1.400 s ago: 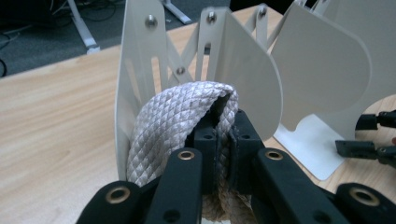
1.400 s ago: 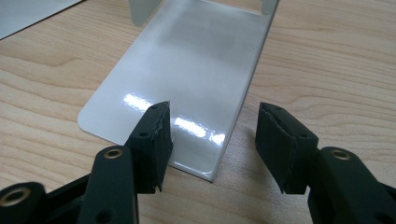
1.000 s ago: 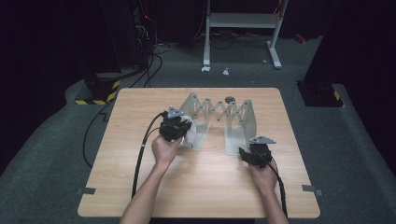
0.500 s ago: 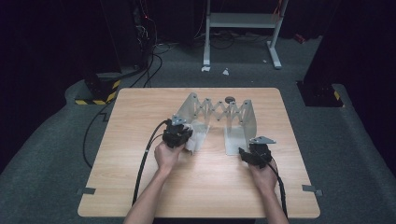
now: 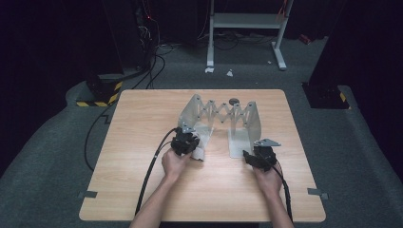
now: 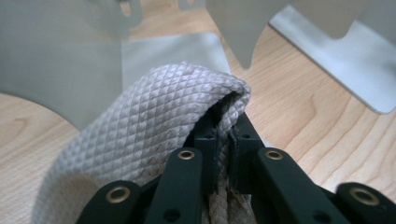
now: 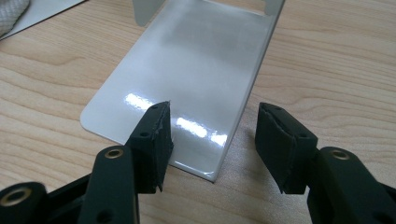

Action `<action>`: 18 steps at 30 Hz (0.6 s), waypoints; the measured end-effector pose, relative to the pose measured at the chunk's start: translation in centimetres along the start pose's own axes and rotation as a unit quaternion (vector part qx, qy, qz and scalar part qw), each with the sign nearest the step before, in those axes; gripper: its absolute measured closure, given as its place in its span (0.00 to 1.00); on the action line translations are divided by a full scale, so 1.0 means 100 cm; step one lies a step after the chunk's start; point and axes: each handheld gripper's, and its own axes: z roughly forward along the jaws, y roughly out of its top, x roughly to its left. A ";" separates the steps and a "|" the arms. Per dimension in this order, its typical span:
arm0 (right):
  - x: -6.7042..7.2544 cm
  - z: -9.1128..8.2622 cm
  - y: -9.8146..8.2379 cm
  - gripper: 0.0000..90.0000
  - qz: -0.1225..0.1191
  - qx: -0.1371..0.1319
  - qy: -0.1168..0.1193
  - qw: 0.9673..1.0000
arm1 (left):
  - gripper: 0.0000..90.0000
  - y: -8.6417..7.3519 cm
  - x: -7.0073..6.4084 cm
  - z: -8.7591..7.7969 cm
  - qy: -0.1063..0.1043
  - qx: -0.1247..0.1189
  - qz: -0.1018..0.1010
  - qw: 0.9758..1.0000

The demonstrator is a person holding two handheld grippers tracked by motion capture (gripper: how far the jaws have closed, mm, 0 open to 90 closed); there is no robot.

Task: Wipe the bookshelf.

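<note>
My left gripper (image 5: 184,142) (image 6: 227,123) is shut on a folded white woven cloth (image 6: 154,112) (image 5: 198,151). It holds the cloth low over the left foot plate (image 6: 168,51) of a grey metal accordion rack (image 5: 223,114) that stands mid-table. The cloth drapes over the left jaw, and its edge is pinched between the pads. My right gripper (image 5: 256,156) (image 7: 212,133) stands open at the near edge of the rack's right foot plate (image 7: 187,70). Its jaws straddle the plate's corner without touching it.
The wooden table (image 5: 142,190) has bare room to the left and in front of the hands. A small dark round object (image 5: 233,101) lies behind the rack. A black cable (image 5: 152,166) trails from the left gripper toward the near edge. A white stand (image 5: 247,21) is on the floor beyond.
My left gripper has come down toward the table and a little nearer the person, with the cloth still in it. The right gripper has stayed where it was.
</note>
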 end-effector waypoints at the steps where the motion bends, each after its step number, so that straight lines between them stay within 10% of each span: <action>1: 0.000 0.000 0.000 0.51 0.000 0.000 0.000 1.000 | 0.93 -0.001 -0.001 0.002 -0.002 0.003 -0.002 1.000; 18: 0.000 0.000 0.000 0.52 0.000 0.000 0.001 1.000 | 0.93 0.037 -0.012 -0.018 -0.035 -0.037 -0.008 0.999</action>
